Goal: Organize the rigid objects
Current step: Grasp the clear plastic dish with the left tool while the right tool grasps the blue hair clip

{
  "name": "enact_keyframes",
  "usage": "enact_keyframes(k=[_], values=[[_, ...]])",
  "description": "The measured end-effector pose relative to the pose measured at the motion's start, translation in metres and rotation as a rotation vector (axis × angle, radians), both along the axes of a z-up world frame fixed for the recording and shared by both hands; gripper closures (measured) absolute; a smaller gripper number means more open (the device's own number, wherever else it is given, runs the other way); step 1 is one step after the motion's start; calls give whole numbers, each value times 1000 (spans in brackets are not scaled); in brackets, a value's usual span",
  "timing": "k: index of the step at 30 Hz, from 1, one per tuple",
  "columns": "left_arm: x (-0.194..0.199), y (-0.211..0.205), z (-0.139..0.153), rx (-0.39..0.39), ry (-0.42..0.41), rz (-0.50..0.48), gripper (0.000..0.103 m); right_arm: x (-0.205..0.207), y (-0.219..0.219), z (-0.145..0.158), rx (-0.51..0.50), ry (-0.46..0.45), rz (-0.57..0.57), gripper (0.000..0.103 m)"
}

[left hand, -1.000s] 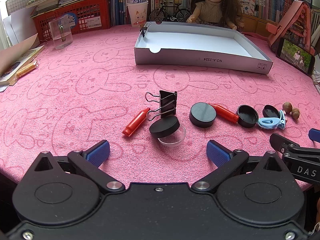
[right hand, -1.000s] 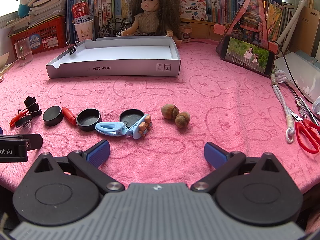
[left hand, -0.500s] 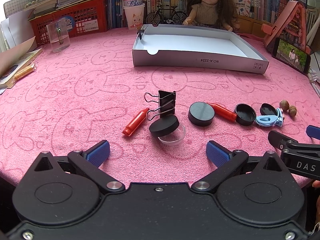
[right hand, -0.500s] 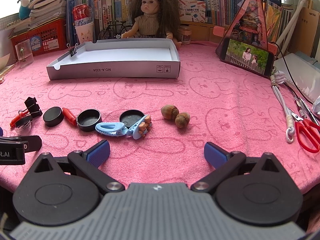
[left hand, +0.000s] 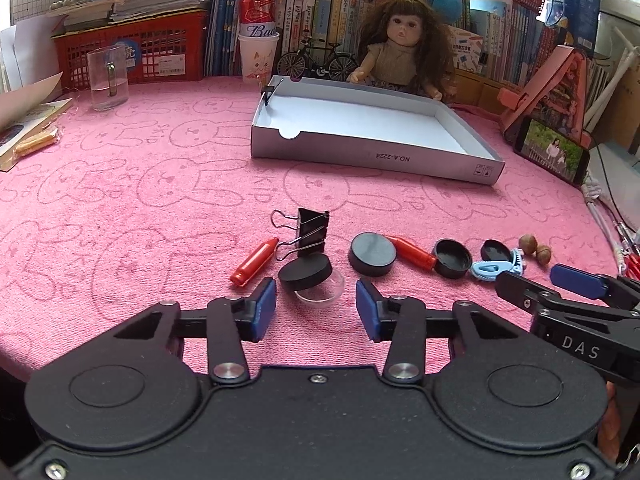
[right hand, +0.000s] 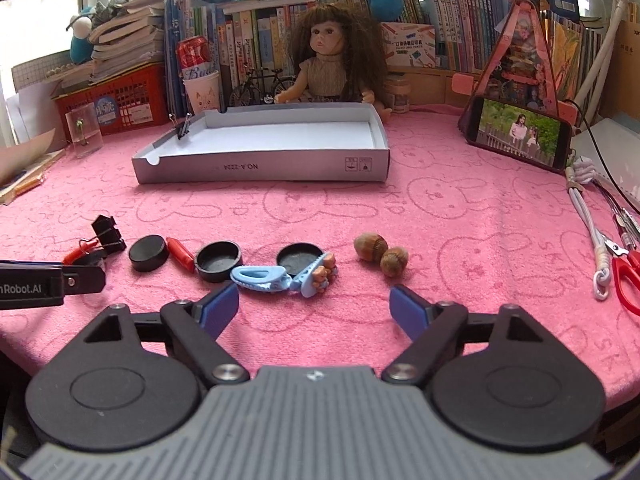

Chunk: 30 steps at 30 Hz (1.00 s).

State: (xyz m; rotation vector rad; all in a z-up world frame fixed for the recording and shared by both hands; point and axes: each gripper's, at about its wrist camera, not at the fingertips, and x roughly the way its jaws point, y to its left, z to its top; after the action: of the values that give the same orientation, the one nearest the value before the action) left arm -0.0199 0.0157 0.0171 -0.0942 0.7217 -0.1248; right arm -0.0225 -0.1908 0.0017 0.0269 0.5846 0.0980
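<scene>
Tongs on both sides stand spread and hold nothing. The left tongs (left hand: pixel 316 306) hover low over the pink rabbit-print cloth (left hand: pixel 160 200) on the counter, their blue pads (left hand: pixel 265 307) either side of a black round lid (left hand: pixel 305 271) that leans on a small clear dish (left hand: pixel 324 289) just ahead of the tips. Just left of that lid lies a red crayon-shaped piece (left hand: pixel 256 261), and right behind it a black binder clip (left hand: pixel 310 230) stands on the cloth. Further right of the left tongs sit a black disc (left hand: pixel 372 254), a second red piece (left hand: pixel 414 254) touching it, and an open black cap (left hand: pixel 453 258).

The right tongs (right hand: pixel 314 310) hang near the counter's front edge, with a light blue hair clip (right hand: pixel 262 279) just ahead of the left tip; the clip carries small bear figures and overlaps another black cap (right hand: pixel 299 258). Two hazelnuts (right hand: pixel 382 254), touching each other, lie ahead of the right tip. Well beyond all of these sits a shallow white cardboard box (right hand: pixel 260 168), open on top, with a small binder clip (right hand: pixel 183 129) on its left wall. A doll (right hand: pixel 326 68) sits behind the box.
</scene>
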Motion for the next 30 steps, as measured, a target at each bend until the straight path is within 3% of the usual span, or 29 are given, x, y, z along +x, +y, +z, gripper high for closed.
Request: enact_keyframes(k=[5, 8, 16, 22, 30], values=[[-4, -3, 0, -19, 1, -46, 71, -2, 9, 3, 18, -15, 67, 49], [-3, -2, -3, -21, 15, -37, 71, 2, 12, 0, 33, 11, 90, 57], [0, -3, -6, -16, 8, -30, 71, 12, 18, -4, 15, 21, 72, 56], [4, -8, -9, -6, 3, -40, 71, 16, 24, -5, -39, 1, 77, 45], [2, -16, -13, 51, -22, -56, 71, 16, 33, -10, -114, -20, 103, 45]])
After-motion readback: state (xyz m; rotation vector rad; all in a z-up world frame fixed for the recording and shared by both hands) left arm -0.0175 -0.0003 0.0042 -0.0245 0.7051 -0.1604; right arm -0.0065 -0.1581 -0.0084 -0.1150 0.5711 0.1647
